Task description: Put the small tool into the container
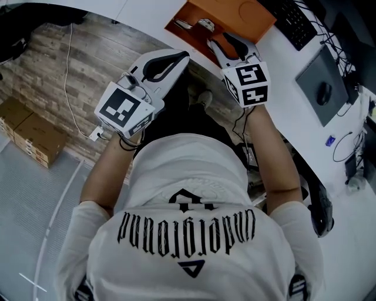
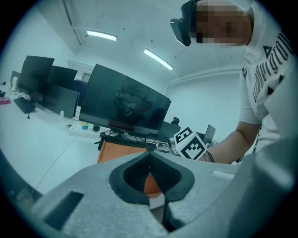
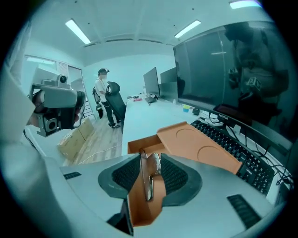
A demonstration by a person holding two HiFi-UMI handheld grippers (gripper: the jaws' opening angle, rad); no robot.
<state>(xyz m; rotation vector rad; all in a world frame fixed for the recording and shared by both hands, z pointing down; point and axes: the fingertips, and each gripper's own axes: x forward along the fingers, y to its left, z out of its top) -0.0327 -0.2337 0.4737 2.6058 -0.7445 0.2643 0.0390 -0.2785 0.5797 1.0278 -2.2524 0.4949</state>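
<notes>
The small tool [image 3: 148,179] lies in the open compartment of the orange container [image 3: 205,148], between the parted, non-gripping jaws of the right gripper [image 3: 150,157], so placement appears done and the next move calls for a straight lift clear, while the left gripper [image 2: 149,155] is closed, empty, beside the container.

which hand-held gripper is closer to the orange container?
Right. The right hand-held gripper is over the orange container; left hand-held gripper sits off its left side, not over it.

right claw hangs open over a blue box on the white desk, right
Not quite: the box is orange, not blue. The right gripper view shows the right claw hanging open over it on the white desk.
</notes>
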